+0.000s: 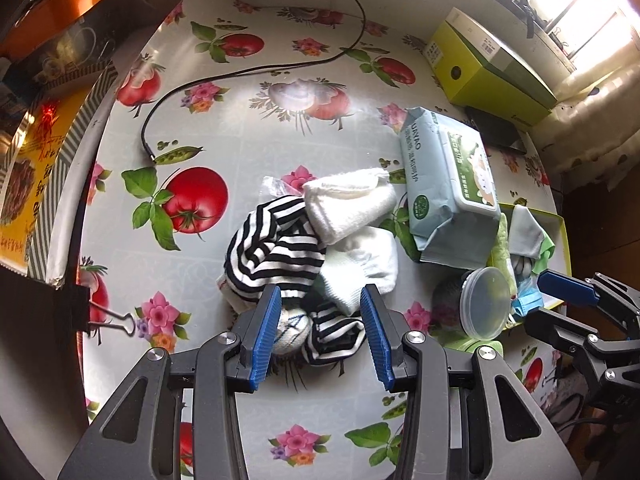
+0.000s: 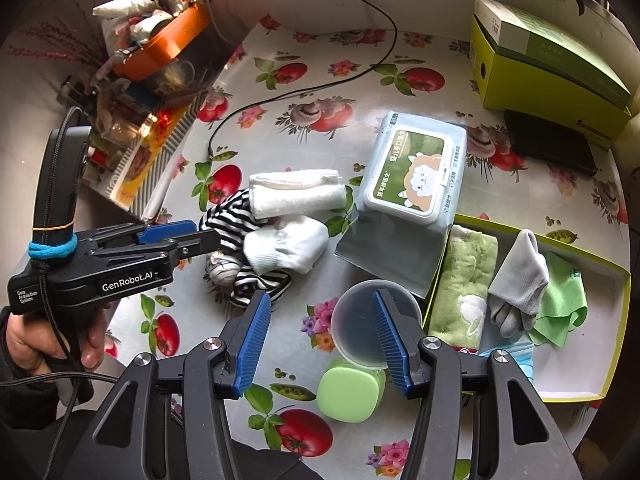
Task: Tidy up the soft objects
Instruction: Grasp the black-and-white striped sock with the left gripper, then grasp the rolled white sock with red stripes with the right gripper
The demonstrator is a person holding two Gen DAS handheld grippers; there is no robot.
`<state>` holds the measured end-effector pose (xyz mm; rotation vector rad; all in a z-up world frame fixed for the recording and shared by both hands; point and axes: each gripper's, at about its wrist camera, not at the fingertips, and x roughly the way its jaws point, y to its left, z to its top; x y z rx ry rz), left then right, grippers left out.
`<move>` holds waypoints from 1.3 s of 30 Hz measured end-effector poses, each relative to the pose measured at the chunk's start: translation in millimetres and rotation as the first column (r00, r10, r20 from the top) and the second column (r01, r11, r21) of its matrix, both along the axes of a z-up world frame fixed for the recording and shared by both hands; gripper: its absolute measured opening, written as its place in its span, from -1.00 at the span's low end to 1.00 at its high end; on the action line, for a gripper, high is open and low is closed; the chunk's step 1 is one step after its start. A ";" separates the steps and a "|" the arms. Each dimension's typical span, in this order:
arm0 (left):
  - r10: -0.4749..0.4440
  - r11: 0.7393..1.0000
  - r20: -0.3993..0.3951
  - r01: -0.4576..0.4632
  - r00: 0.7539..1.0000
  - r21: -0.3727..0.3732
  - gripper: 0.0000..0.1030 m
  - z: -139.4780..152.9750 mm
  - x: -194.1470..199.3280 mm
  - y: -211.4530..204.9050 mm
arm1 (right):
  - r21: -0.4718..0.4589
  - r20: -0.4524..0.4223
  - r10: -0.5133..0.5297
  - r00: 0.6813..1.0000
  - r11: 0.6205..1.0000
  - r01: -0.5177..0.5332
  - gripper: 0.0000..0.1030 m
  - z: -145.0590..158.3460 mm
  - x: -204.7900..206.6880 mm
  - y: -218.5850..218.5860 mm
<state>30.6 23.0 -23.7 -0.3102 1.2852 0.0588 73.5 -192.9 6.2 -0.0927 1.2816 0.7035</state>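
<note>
Striped cloth (image 1: 276, 248) sits mid-frame between the spread-apart left gripper (image 1: 320, 332); only the right view shows the released right gripper (image 2: 320, 340) (over a plastic lid (image 2: 360, 320)) and the tray's (image 2: 608, 344) green towel (image 2: 466, 280).

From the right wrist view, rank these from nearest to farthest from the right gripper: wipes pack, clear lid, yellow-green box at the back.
1. Clear lid: between the right gripper's fingers, on the table.
2. Wipes pack: ahead, mid-table.
3. Yellow-green box: far back right, by the wall.
</note>
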 end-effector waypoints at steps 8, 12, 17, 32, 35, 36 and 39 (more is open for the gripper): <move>0.084 0.996 -0.027 -0.084 0.996 -0.029 -0.17 -15.7 -8.6 31.6 | 0.000 -0.011 0.010 1.000 1.000 -0.010 0.02 -2.3 -0.7 3.0; 0.127 0.991 -0.045 -0.129 0.991 -0.037 -0.17 -25.0 -12.9 44.1 | 0.001 -0.017 0.015 1.000 1.000 -0.015 0.02 -3.7 -0.4 5.7; 0.120 0.992 -0.036 -0.122 0.992 -0.041 -0.17 -29.1 -8.0 47.9 | -0.002 -0.023 0.025 0.999 1.000 -0.025 0.02 -5.7 -0.7 9.7; -0.037 0.999 -0.006 0.037 0.999 0.001 -0.62 -45.9 29.2 26.3 | -0.019 -0.041 0.058 0.997 0.998 -0.058 0.02 -10.5 -1.9 25.6; -0.042 0.999 0.000 0.042 0.999 -0.014 -0.88 -47.4 28.4 26.0 | -0.019 -0.043 0.070 0.997 0.997 -0.071 0.02 -11.4 -0.7 31.3; -0.036 0.999 0.009 0.036 0.999 -0.020 -0.88 -45.9 27.3 27.2 | -0.019 -0.043 0.074 0.996 0.997 -0.075 0.02 -11.5 -0.6 32.9; -0.015 0.999 0.041 0.017 0.999 -0.036 -0.89 -36.2 23.6 33.7 | -0.017 -0.043 0.088 0.995 0.996 -0.089 0.02 -11.8 0.0 38.8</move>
